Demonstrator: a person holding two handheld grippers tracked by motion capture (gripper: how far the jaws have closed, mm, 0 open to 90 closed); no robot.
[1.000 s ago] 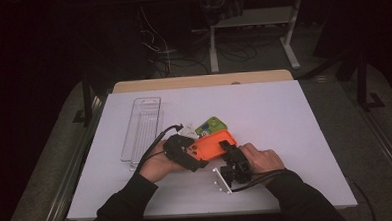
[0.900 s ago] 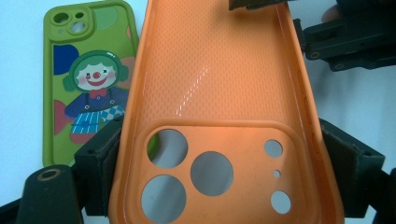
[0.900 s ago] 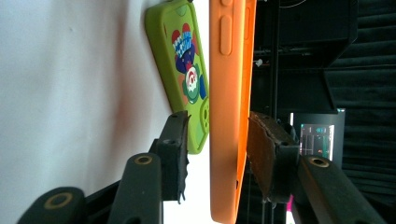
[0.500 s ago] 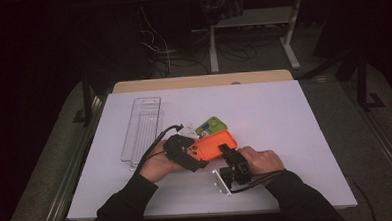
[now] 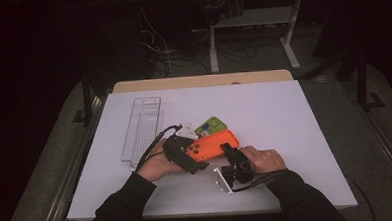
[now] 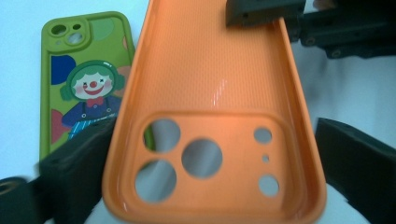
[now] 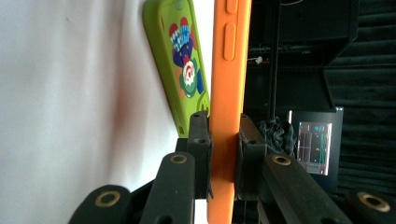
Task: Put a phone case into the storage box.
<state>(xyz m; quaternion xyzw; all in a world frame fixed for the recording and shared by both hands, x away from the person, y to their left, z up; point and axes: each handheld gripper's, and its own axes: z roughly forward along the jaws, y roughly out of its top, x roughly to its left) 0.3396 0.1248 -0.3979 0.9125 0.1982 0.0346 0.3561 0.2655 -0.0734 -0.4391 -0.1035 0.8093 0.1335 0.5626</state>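
High view: the orange case (image 5: 213,144) sat just above the white table (image 5: 295,136), between the two grippers at the near middle. The left gripper (image 5: 186,158) flanked its camera-hole end; the right gripper (image 5: 232,156) was at its other end. The green case (image 5: 210,126) lay on the table just behind, partly under the orange one. The clear tray (image 5: 142,125) stood empty, to the left. Count: two cases, one tray, two grippers.

Left gripper view: the jaws had just been opening and stood spread on either side of the orange case (image 6: 210,116), one clear of it and the other hidden behind its edge.

Right gripper view: the jaws were clamped on the edge of the orange case (image 7: 226,116), pads flat on both faces.

Judgement: the case had passed to the right gripper. Neither case was in the tray yet; if the tray was the goal, both placements remained.
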